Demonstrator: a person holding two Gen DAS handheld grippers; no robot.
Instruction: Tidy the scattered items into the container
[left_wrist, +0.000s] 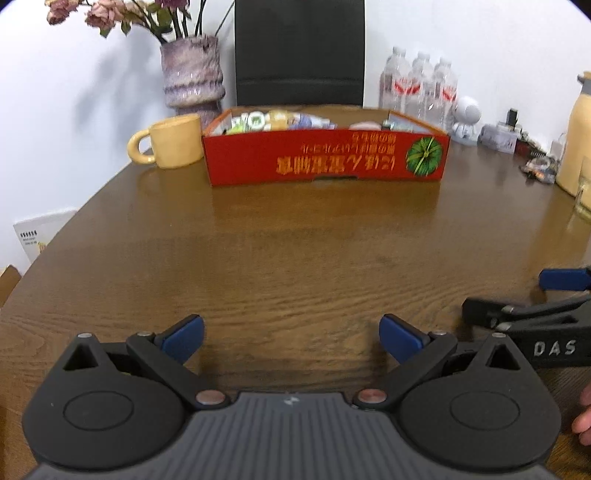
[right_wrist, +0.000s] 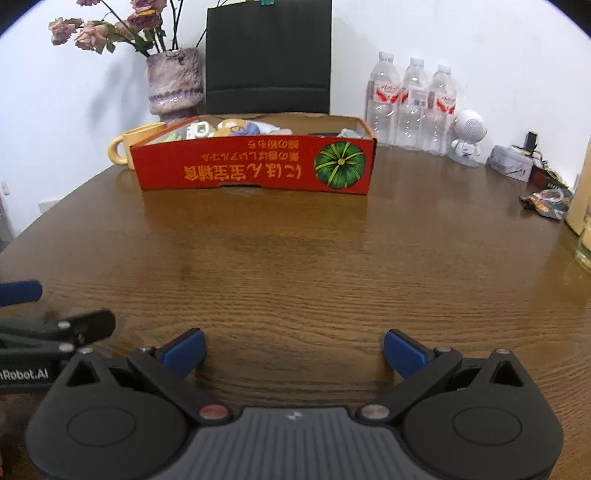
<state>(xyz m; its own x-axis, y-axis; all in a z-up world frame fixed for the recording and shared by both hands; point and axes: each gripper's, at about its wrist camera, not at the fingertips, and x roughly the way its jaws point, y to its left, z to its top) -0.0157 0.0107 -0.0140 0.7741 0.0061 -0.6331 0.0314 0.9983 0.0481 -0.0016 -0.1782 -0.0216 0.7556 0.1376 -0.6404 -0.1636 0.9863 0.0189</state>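
Left claw (left_wrist: 291, 338) gaped wide, empty, low over brown wooden surface (left_wrist: 295, 251); right claw (right_wrist: 293, 349) likewise wide, empty. Red cardboard box (right_wrist: 255, 168) sat far across surface, small colourful items (right_wrist: 236, 129) already inside. Risk: crumpled wrapper (right_wrist: 546, 203) near right edge overlooked; reaching there might knock clear water bottles (right_wrist: 413, 107)

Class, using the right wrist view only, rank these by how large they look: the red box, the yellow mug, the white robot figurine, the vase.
1. Red box, clearly largest.
2. Vase.
3 and 4. Yellow mug and white robot figurine look alike; the box hides part of the mug, so no ranking.
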